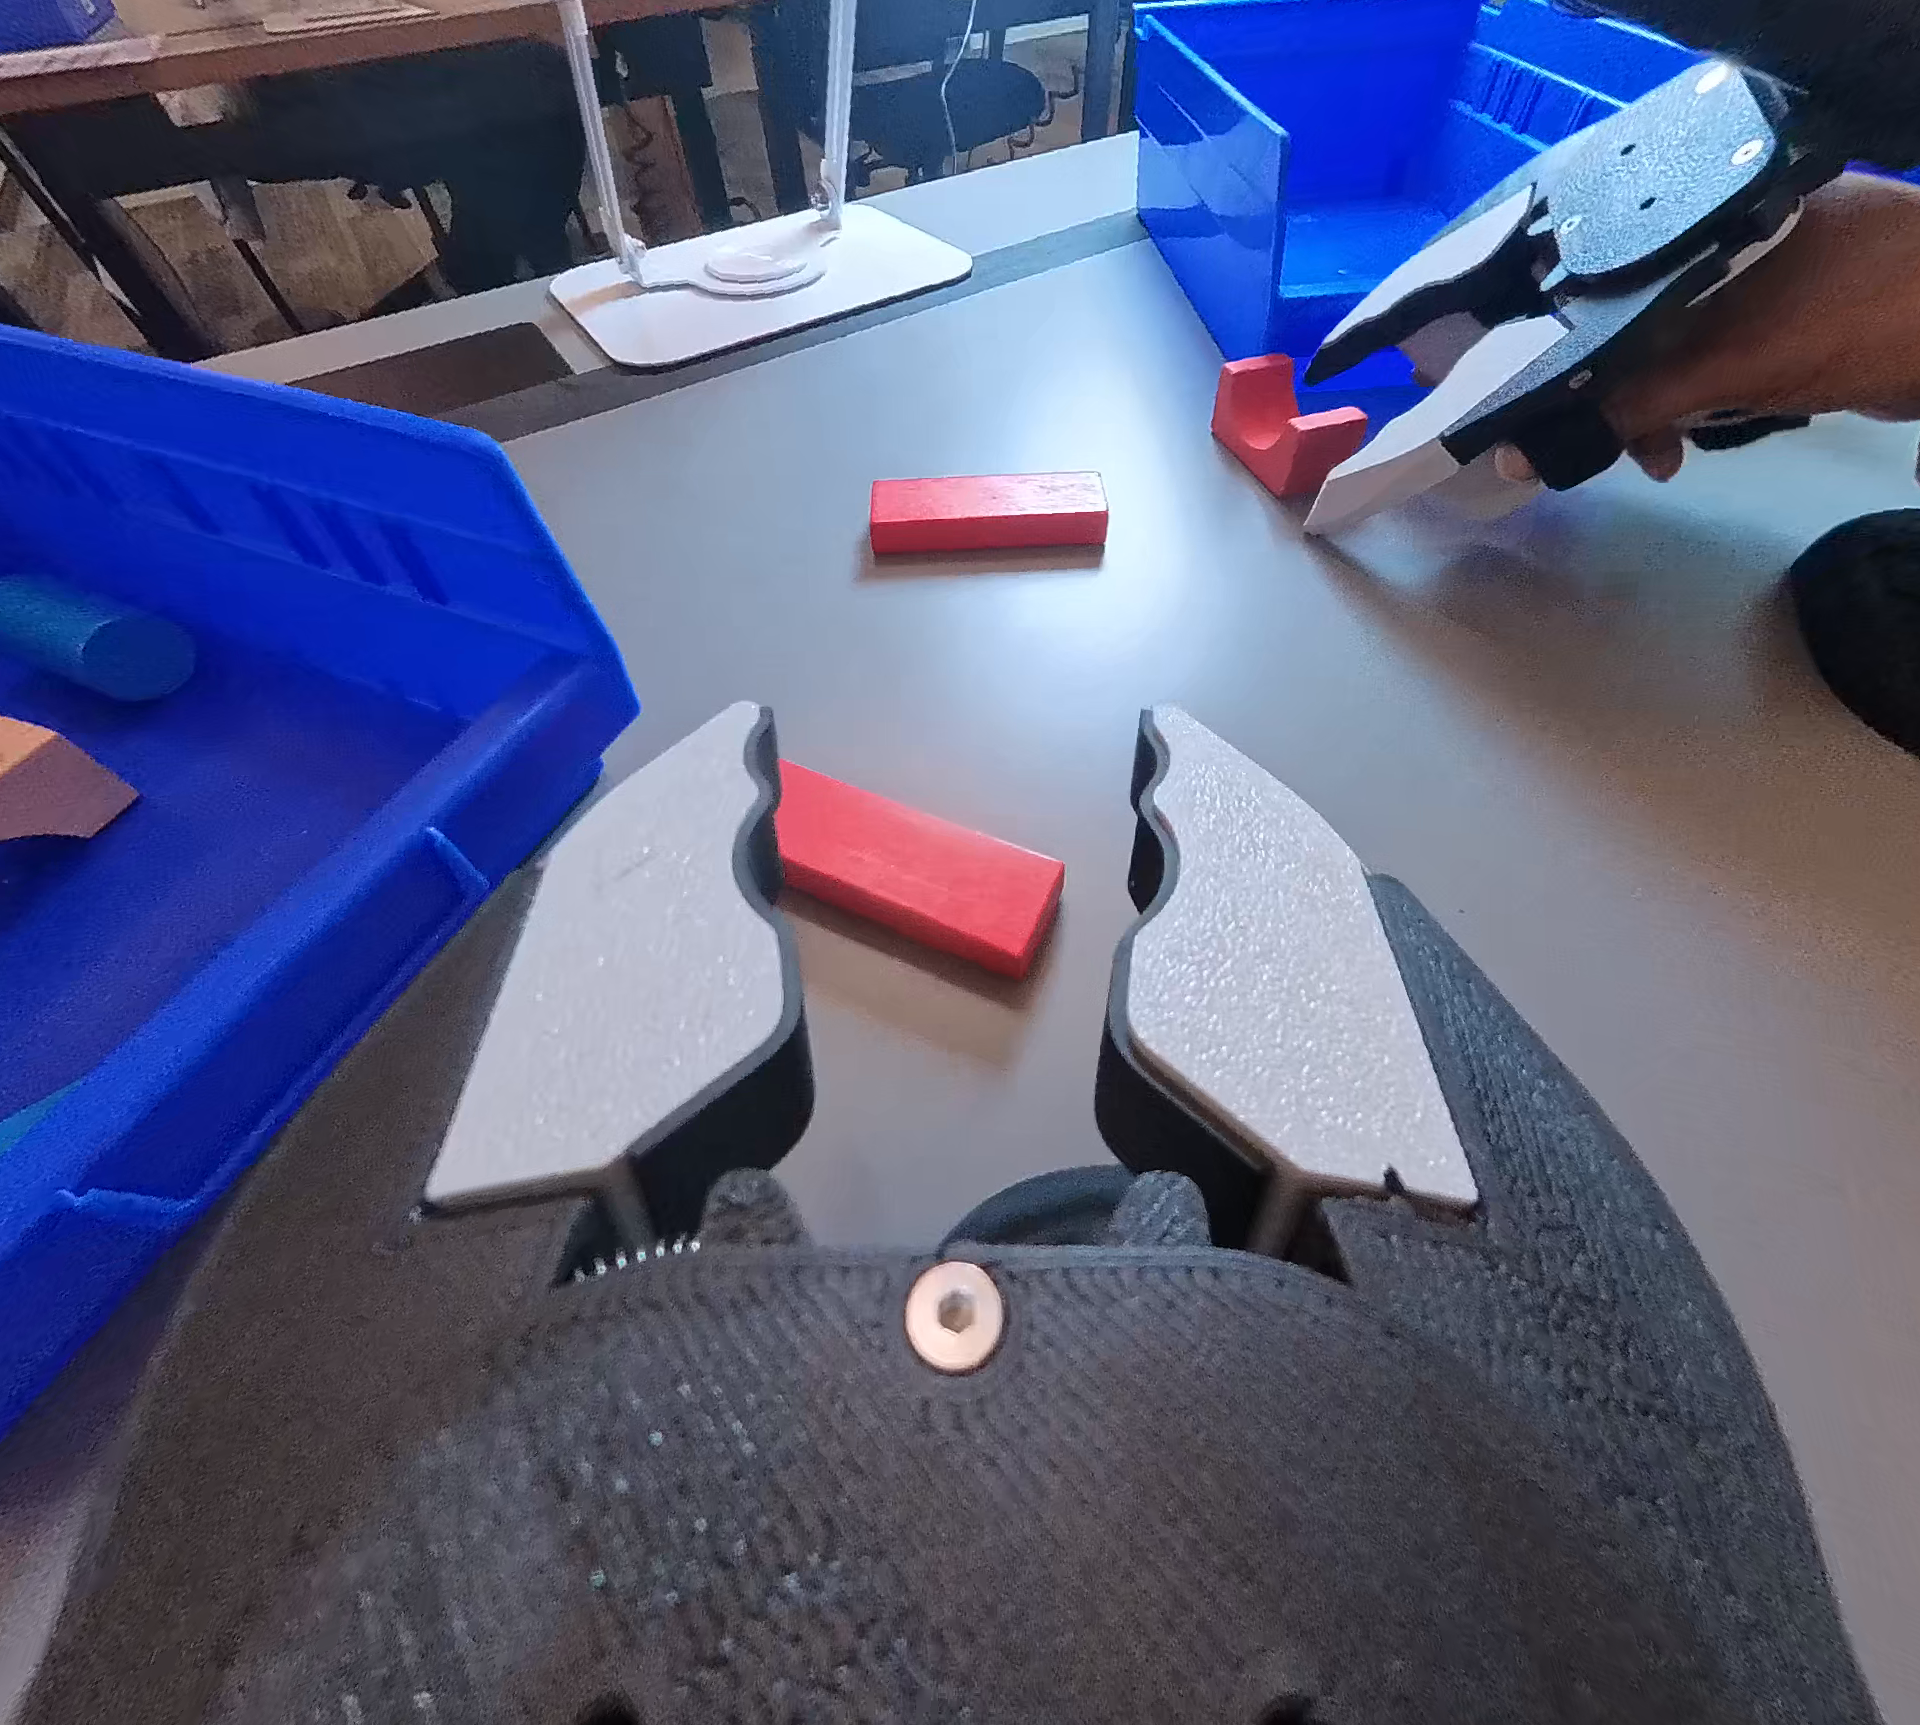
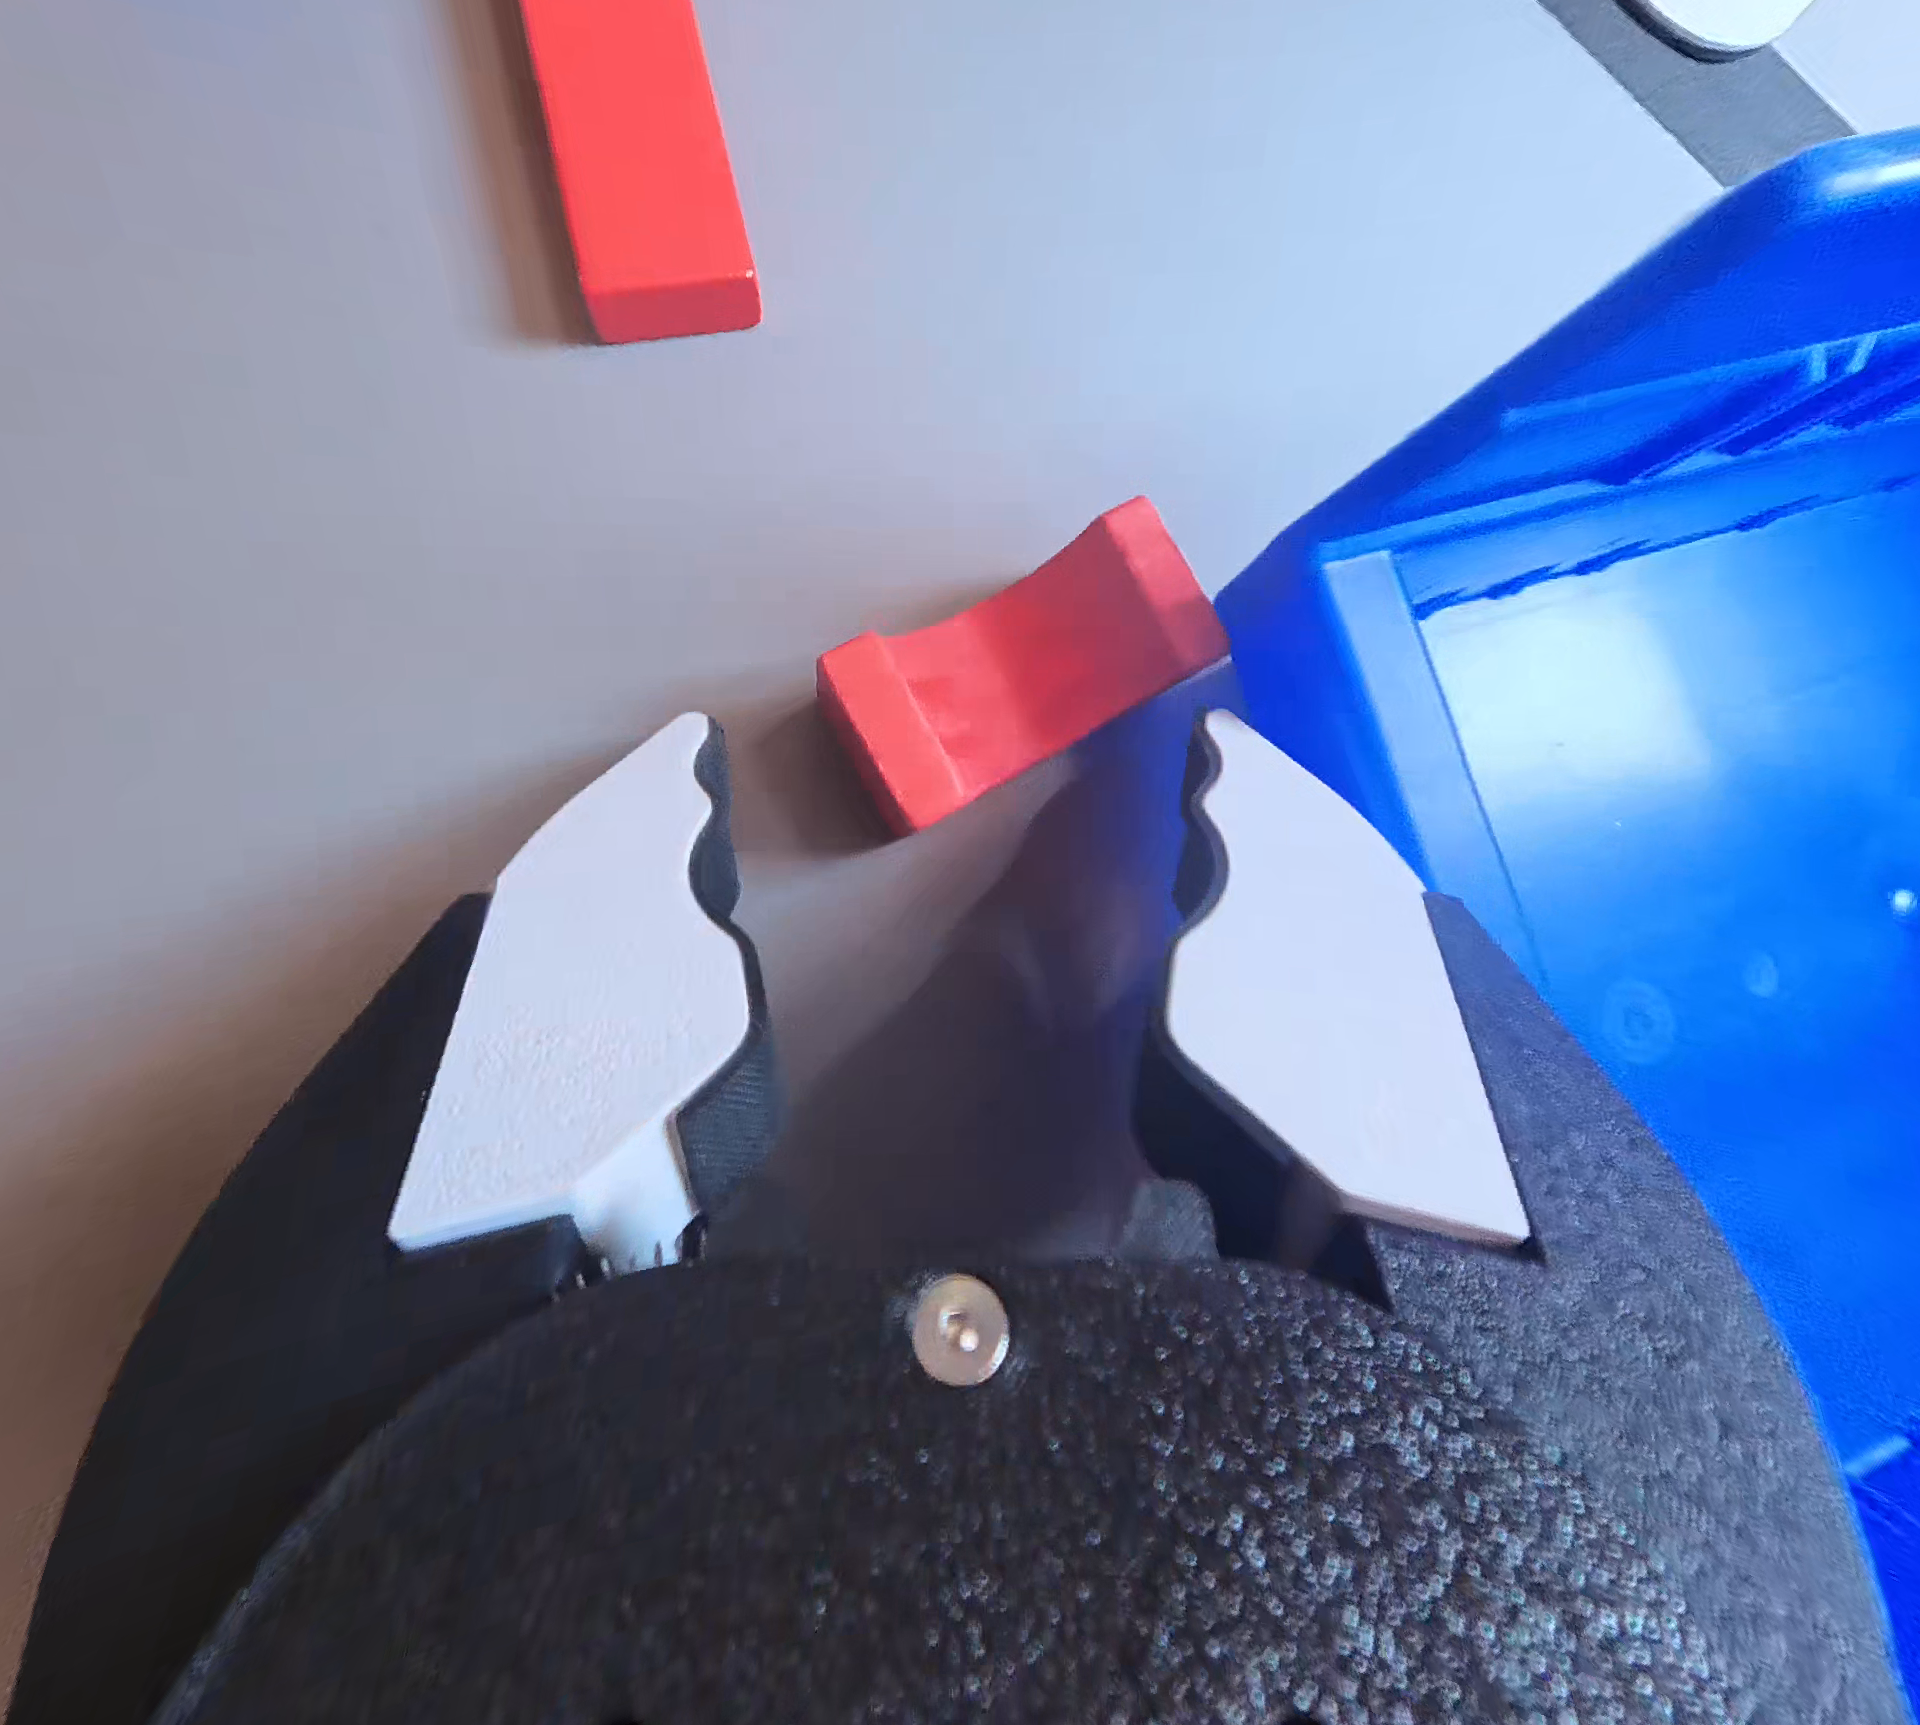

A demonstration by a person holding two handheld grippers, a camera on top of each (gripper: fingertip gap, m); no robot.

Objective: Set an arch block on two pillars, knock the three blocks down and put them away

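Observation:
Two red pillar blocks lie flat on the grey table: one (image 1: 920, 865) between my left gripper's open fingers, the other (image 1: 987, 512) farther out in the middle, also in the right wrist view (image 2: 623, 86). The red arch block (image 1: 1283, 428) lies tipped on its side against the front of the right blue bin (image 1: 1205, 189); it also shows in the right wrist view (image 2: 997, 678). My left gripper (image 1: 951, 730) is open and holds nothing. My right gripper (image 2: 956, 730) is open and empty, its tips just short of the arch; it also shows in the left wrist view (image 1: 1314, 449).
A blue bin (image 1: 312, 636) at the left holds a blue cylinder (image 1: 99, 641) and a brown block (image 1: 52, 792). The right blue bin also shows in the right wrist view (image 2: 1662, 688). A white lamp base (image 1: 769, 283) stands at the table's far edge. A hand (image 1: 1766, 325) holds the right gripper.

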